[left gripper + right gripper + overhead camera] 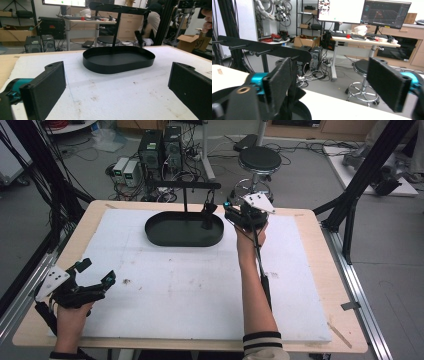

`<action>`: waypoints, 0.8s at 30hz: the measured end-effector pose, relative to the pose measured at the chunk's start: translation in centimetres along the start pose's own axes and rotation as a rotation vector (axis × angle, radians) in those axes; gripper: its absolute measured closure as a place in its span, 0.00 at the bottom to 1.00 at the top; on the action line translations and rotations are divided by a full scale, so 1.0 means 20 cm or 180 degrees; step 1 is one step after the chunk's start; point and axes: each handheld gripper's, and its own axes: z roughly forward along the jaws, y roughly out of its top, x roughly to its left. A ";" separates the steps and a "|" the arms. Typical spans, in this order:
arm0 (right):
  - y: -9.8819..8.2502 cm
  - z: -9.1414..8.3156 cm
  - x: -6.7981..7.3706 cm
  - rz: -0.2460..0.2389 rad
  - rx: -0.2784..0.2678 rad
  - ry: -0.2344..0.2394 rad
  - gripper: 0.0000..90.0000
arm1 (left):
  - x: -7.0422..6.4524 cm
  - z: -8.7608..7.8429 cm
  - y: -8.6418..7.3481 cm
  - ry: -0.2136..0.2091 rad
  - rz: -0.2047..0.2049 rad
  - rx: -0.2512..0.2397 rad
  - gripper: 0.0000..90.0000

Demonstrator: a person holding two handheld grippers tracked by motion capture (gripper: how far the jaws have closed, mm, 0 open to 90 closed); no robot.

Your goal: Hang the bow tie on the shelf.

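A black oval tray (150,227) sits at the back of the white board, with a post and a pegged crossbar (182,185) rising from it. A small black piece (207,212) hangs from the bar's right end. My right gripper (229,212) is just right of that piece, its jaws wide apart. In the right gripper view the right gripper (332,85) is open and the hanging piece (295,93) lies close beside the left pad (278,82), with no pad pressing on it. My left gripper (97,271) rests open at the front left, facing the tray (117,62) with nothing between its jaws.
A white foam board (190,285) covers most of the wooden table. Behind the table stand a black stool (259,159) and computer towers (160,147) among cables. Black frame struts (367,170) flank both sides.
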 end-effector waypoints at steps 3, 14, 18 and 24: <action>0.01 -0.05 0.00 -0.0034 -0.0020 -0.0020 0.19 | 0.00 0.00 0.00 -0.0010 -0.0004 -0.0003 0.02; 0.02 -0.22 -0.07 0.0104 0.0020 -0.0082 0.12 | 0.00 0.00 0.01 -0.0021 -0.0019 0.0003 0.02; 0.00 -0.28 -0.10 0.0169 0.0074 -0.0119 0.02 | 0.00 0.00 0.01 -0.0023 -0.0021 0.0010 0.02; -0.03 -0.38 -0.12 0.0152 0.0059 -0.0086 0.02 | -0.01 0.00 0.01 -0.0032 -0.0005 0.0023 0.02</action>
